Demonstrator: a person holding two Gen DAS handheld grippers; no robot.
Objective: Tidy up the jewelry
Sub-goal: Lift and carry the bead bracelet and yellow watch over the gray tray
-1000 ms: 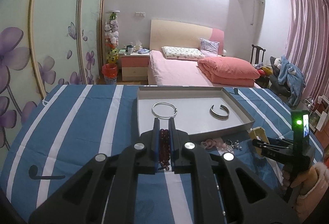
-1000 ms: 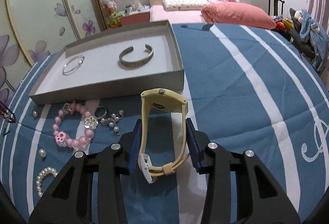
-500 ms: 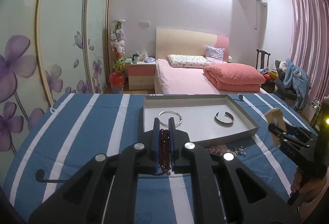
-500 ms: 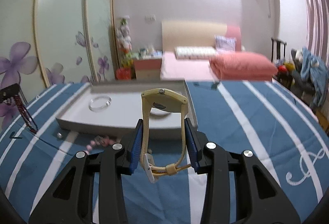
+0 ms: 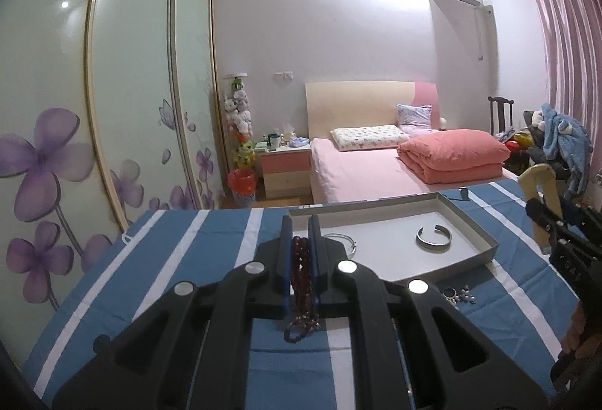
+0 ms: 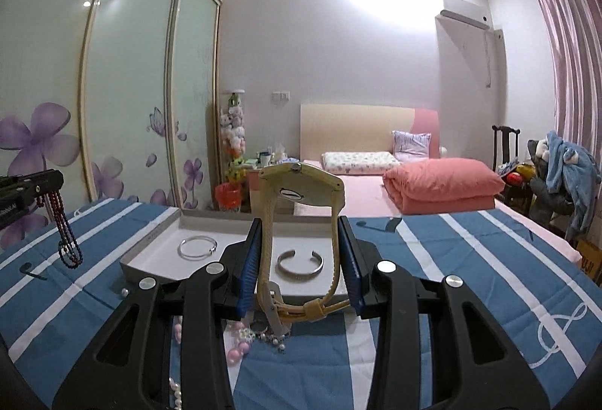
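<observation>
My left gripper [image 5: 300, 227] is shut on a dark red bead necklace [image 5: 301, 282] that dangles between its fingers, above the striped cloth in front of the grey tray [image 5: 485, 240]. From the right wrist view the same necklace [image 6: 66, 237] hangs at the far left. My right gripper [image 6: 300, 229] is shut on a cream-yellow wristwatch [image 6: 301, 184], held upright with its strap loop hanging down. It hovers over the tray's near edge [image 6: 150, 269]. Inside the tray lie a thin silver bangle [image 6: 197, 246] and a wide silver cuff [image 6: 300, 262].
Loose jewelry lies on the blue striped cloth in front of the tray: pink beads [image 6: 237, 349], a ring and pearl cluster [image 6: 269, 334], a pearl strand [image 6: 175, 391]. A bed [image 5: 376, 165], wardrobe doors and a laden chair [image 6: 549, 176] stand behind the table.
Both grippers rose and tilted up, so more of the room shows. The right gripper lifted the watch off the cloth and now holds it over the tray's front edge.
</observation>
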